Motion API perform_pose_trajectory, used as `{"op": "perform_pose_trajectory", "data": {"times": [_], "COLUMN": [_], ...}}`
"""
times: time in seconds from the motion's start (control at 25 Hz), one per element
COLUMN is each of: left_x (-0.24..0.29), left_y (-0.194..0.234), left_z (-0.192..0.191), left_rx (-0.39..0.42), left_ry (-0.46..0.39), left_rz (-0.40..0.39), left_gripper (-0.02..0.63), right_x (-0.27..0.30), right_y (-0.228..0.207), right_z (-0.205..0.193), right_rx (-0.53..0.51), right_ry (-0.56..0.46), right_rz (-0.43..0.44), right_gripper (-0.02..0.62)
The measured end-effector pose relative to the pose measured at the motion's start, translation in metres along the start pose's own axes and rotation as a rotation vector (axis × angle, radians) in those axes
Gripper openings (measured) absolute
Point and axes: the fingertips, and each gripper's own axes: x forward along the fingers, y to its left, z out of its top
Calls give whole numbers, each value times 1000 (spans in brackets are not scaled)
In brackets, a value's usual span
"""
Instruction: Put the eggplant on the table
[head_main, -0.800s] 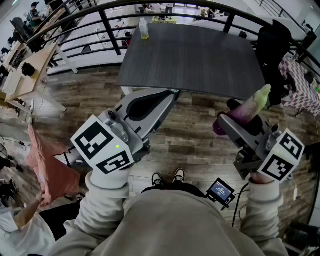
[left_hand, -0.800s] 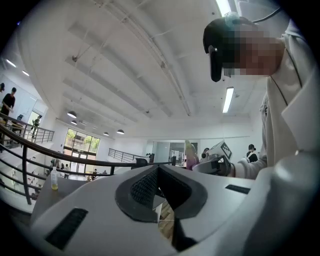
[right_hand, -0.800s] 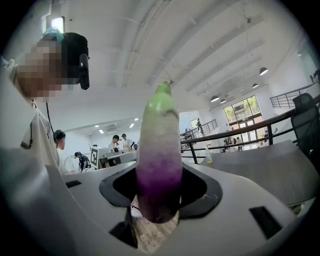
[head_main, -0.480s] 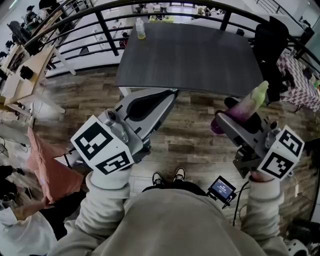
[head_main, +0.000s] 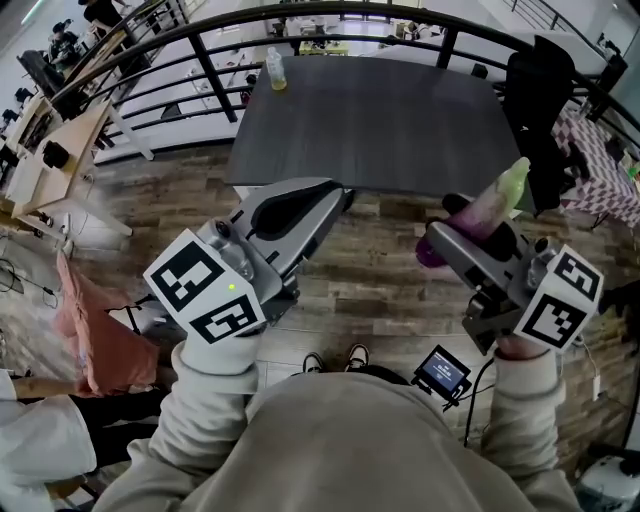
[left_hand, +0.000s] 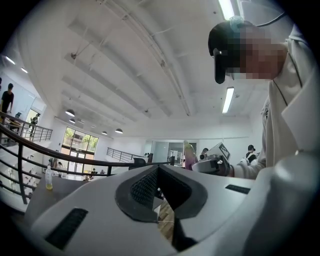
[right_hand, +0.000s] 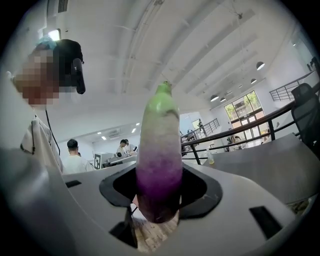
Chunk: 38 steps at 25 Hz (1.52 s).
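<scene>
- Right gripper (head_main: 458, 226) is clamping the eggplant (head_main: 492, 203) by its purple end — green tip is pointing up, toward the table (head_main: 380, 110).
- Eggplant is hanging just short of the table's near edge, by the near right corner, over the wood floor (head_main: 380, 270) — not touching the table.
- Left gripper (head_main: 336, 190) is sitting with jaws together, nothing between them, just off the table's near edge.
- Bottle (head_main: 275, 70) is standing at the table's far left corner.
</scene>
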Motion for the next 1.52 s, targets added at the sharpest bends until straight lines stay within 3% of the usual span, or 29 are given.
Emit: {"op": "perform_pose_trajectory", "data": {"times": [0.36, 0.76, 1.52], "left_x": [41, 62, 84], "left_y": [-3, 4, 128], "left_z": [0, -15, -28], "left_rx": [18, -1, -83], "left_ry": [-14, 39, 17], "left_rz": [18, 17, -19], "left_gripper": [6, 6, 6], "right_x": [-20, -24, 73], "right_y": [-34, -66, -127], "right_z": [15, 14, 25], "right_rx": [-6, 38, 49], "right_ry": [-22, -13, 44], "right_rz": [34, 45, -24], "right_gripper": [221, 221, 221]}}
